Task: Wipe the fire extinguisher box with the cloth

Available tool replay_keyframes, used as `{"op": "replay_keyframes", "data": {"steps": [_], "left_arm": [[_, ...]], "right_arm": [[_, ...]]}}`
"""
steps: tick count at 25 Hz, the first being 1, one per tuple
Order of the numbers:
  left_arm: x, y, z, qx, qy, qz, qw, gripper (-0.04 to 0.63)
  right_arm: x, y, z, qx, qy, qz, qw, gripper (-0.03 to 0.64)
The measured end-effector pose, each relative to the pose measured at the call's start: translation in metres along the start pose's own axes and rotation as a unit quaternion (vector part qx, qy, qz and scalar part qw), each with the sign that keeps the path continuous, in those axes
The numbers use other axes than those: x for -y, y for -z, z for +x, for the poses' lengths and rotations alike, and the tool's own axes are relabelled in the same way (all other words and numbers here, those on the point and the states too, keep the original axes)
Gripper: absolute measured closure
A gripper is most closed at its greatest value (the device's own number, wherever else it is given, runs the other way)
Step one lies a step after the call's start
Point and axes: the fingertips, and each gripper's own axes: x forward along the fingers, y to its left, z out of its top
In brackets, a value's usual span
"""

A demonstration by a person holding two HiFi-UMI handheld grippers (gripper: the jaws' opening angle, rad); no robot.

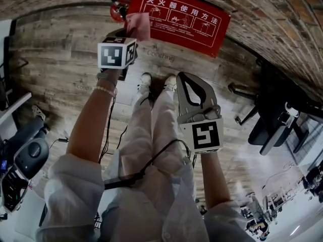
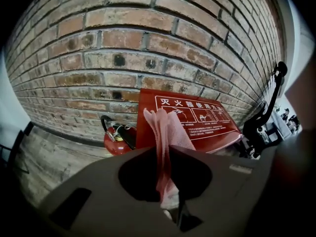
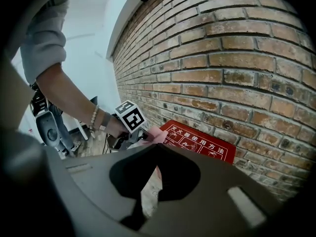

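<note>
1. Cloth [image 1: 139,26], pink, shows upper left of centre in the head view. The left tongs [image 1: 130,34] pinch it, with a bare forearm and a beaded bracelet [image 1: 105,89] below their marker cube. In the left gripper view the left tongs [image 2: 165,149] are pressed onto the cloth [image 2: 168,127]. It stands up between them in a folded bunch at the middle of the frame.
2. Just left of the cloth, a red fire extinguisher [image 1: 117,9] sits at the top of the head view. In the left gripper view the same fire extinguisher [image 2: 116,139] lies left of centre, at the foot of the brick wall [image 2: 148,43].
3. Right of the cloth, the fire extinguisher box [image 1: 184,19] fills the upper middle of the head view. It is red, with white characters and pictograms on its face. The cloth overlaps the box's left edge, but whether they touch cannot be told.
4. Below the box, the person's white shoes [image 1: 146,79] stand on the wooden floor [image 1: 55,59].
5. Right of centre, the right tongs [image 1: 181,77] point up the frame, well apart from the box. In the right gripper view the right tongs [image 3: 157,147] have their tips pressed together with nothing between them.
6. At the far right of the head view stands a black office chair [image 1: 275,120].
</note>
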Motion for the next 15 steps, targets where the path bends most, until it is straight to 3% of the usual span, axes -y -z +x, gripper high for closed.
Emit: {"op": "replay_keyframes", "data": {"steps": [15], "left_arm": [[-0.042, 0.002, -0.013, 0.014, -0.031, -0.006, 0.9994, 0.581]], "right_arm": [[-0.010, -0.001, 0.006, -0.004, -0.004, -0.005, 1.000, 0.612]]}}
